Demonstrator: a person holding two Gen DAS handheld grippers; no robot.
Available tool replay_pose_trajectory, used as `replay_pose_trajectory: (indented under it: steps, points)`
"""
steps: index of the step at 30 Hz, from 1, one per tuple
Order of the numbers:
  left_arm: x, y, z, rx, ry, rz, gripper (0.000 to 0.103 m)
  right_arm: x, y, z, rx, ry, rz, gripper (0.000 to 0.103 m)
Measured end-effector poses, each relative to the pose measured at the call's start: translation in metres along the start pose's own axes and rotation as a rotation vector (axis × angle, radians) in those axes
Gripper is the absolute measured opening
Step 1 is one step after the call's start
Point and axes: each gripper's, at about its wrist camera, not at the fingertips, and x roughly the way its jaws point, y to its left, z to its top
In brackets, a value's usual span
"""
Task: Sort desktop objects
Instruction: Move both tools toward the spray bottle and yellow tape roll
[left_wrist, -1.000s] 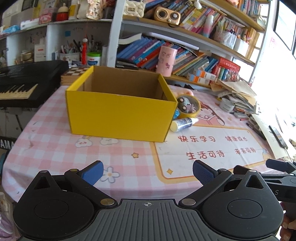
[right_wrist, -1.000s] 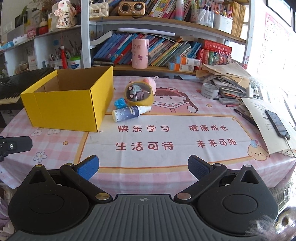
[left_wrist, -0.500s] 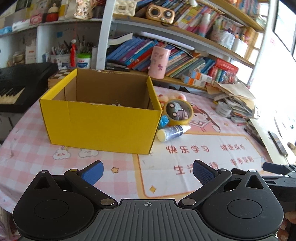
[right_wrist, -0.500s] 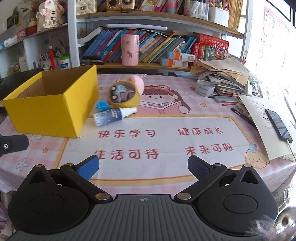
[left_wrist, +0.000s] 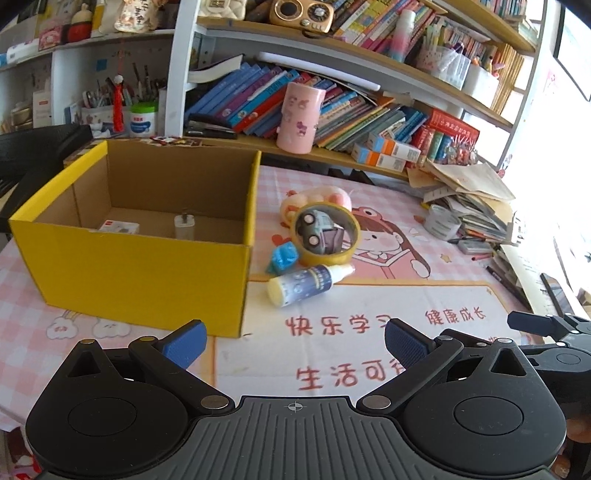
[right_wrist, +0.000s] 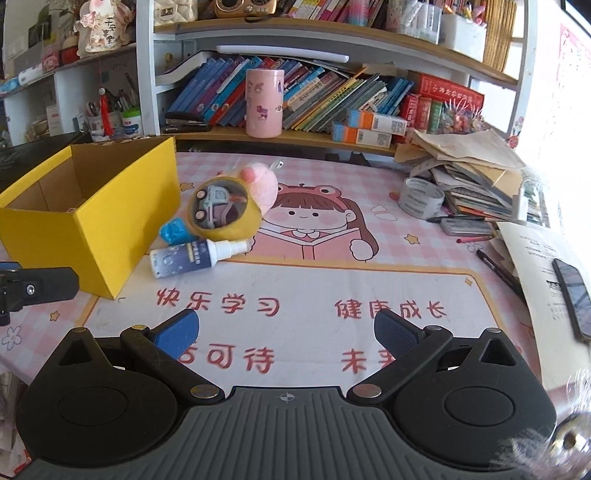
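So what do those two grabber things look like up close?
Both look alike. The left gripper and the right gripper are matte black plastic, with two round discs, a ribbed middle plate with a small crosshair mark, silver rivets, and blue textured pads on the fingertips.

Yellow box (left_wrist: 140, 273); pink-checked tablecloth (right_wrist: 369, 177); blue-padded fingers (right_wrist: 177, 334).

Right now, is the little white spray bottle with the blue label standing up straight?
No, the white spray bottle with the blue label lies on its side on the pink tablecloth, beside the yellow cardboard box.
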Motion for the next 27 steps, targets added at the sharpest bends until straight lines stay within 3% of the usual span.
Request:
replay_pose_trajectory:
  steps: [22,27]
  points:
    - [0.044,-0.063,0.019,-0.016,-0.052,0.161,0.103,0.058,-0.076,0.036,-0.086,-0.010,0.102,0.099]
    - [0.058,-0.070,0.021,0.001,-0.041,0.158,0.103,0.067,-0.084,0.044,-0.094,-0.026,0.117,0.099]
